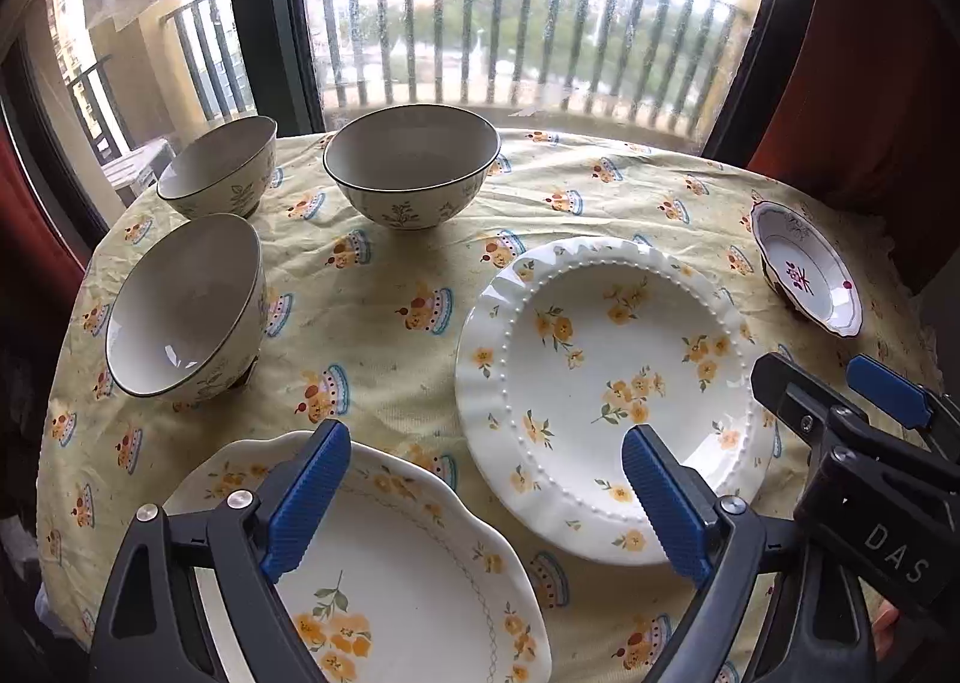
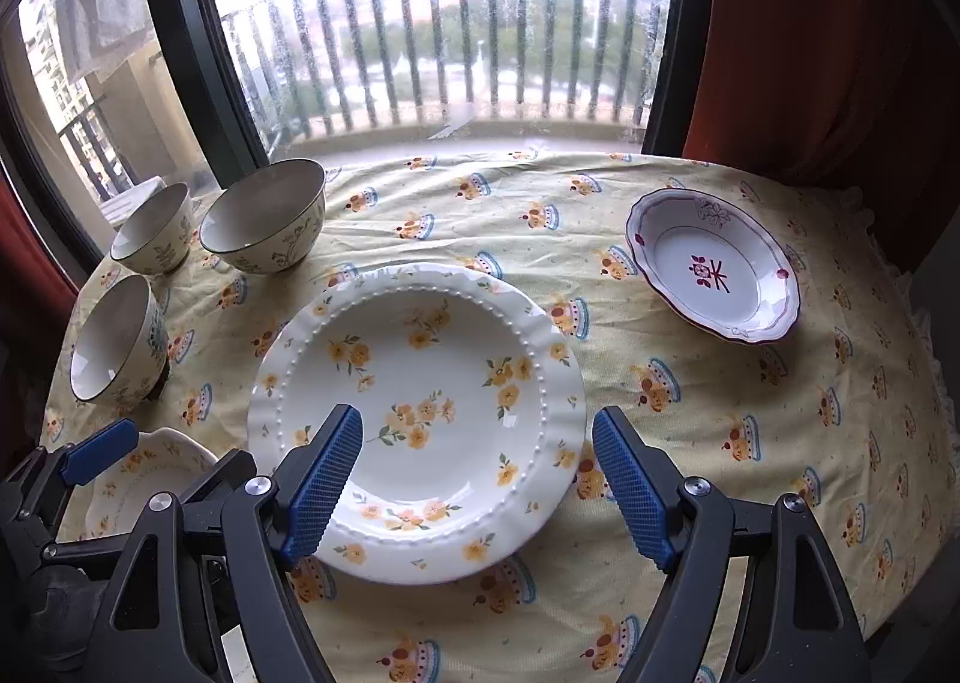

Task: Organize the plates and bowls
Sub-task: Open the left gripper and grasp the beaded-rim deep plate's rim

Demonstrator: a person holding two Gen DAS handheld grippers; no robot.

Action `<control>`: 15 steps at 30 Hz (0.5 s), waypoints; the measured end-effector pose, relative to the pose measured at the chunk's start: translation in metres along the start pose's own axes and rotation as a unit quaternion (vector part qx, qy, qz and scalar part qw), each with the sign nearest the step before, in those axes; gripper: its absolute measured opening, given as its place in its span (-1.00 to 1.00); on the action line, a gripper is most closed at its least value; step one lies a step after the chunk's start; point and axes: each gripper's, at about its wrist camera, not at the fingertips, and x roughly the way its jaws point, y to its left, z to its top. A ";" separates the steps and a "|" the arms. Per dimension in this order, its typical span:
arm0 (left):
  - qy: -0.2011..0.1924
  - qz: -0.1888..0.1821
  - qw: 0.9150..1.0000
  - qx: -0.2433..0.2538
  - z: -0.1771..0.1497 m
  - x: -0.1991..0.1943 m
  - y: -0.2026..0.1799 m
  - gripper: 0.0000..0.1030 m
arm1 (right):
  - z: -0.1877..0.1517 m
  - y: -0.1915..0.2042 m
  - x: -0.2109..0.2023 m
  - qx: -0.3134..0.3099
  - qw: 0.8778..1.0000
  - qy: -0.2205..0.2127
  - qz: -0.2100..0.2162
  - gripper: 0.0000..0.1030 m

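Observation:
A round white plate with yellow flowers lies mid-table. A scalloped yellow-flower plate lies at the near left. A small purple-rimmed dish sits at the right. Three cream bowls stand at the left: a large one and two smaller ones. My left gripper is open above the scalloped plate. My right gripper is open over the round plate's near edge; it also shows in the left wrist view.
A yellow patterned tablecloth covers the round table. A window with a balcony railing is behind the table, with red curtains at the sides. The table edge curves close at the right.

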 end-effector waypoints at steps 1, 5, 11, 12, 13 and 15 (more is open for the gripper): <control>0.002 0.004 1.000 -0.002 0.002 0.004 -0.004 0.81 | 0.003 -0.005 0.004 -0.002 1.000 0.001 0.002 0.59; 0.005 0.027 1.000 0.005 0.008 0.024 -0.021 0.77 | 0.013 -0.018 0.021 -0.031 0.999 -0.005 0.017 0.59; 0.006 0.051 0.999 -0.003 0.018 0.052 -0.030 0.74 | 0.024 -0.032 0.059 -0.042 0.999 0.015 0.019 0.59; 0.004 0.052 0.999 0.000 0.019 0.056 -0.030 0.74 | 0.026 -0.036 0.066 -0.032 0.999 0.023 0.023 0.59; 0.005 0.057 0.998 0.004 0.021 0.060 -0.030 0.73 | 0.027 -0.039 0.074 -0.023 0.999 0.031 0.028 0.59; 0.014 0.065 0.998 0.011 0.023 0.070 -0.031 0.68 | 0.029 -0.041 0.086 -0.019 0.998 0.044 0.030 0.59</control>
